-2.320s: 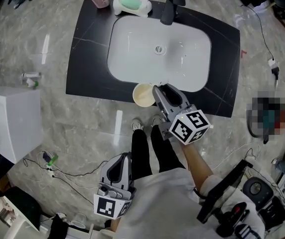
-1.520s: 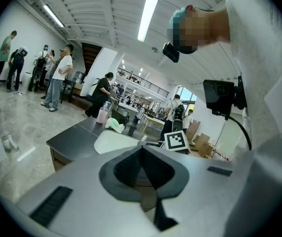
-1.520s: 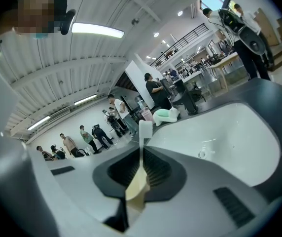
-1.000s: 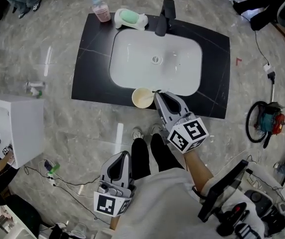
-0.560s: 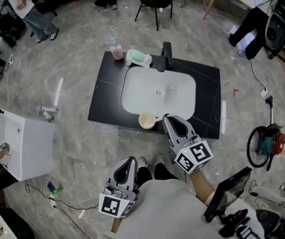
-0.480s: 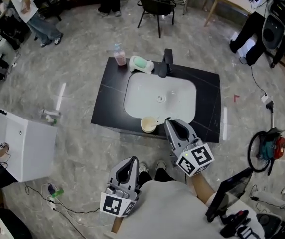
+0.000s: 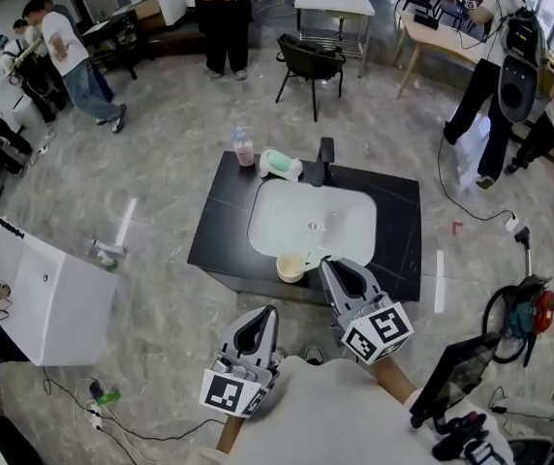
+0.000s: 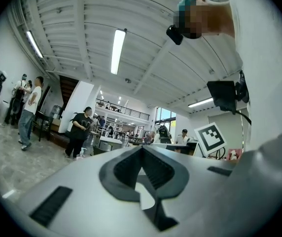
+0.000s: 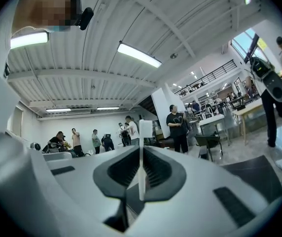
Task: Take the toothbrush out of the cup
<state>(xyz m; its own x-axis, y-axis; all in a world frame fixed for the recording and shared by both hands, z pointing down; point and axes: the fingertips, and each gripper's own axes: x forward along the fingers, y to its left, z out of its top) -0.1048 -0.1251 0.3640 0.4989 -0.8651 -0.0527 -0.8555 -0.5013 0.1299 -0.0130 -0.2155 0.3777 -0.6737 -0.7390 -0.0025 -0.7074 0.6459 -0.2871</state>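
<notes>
My left tongs (image 8: 142, 151) are pressed together on nothing and sit idle. Ahead, between both tongs, the cup (image 7: 290, 267) stands at the desk (image 7: 221, 223) edge. My right tongs (image 9: 141, 154) pinch the toothbrush (image 9: 143, 127) upright. I judge it clear of the cup, so the job looks all but done.

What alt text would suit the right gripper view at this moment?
The right gripper has its jaws shut on a thin white toothbrush, which stands upright between them. Behind it, several people stand under ceiling strip lights.
</notes>
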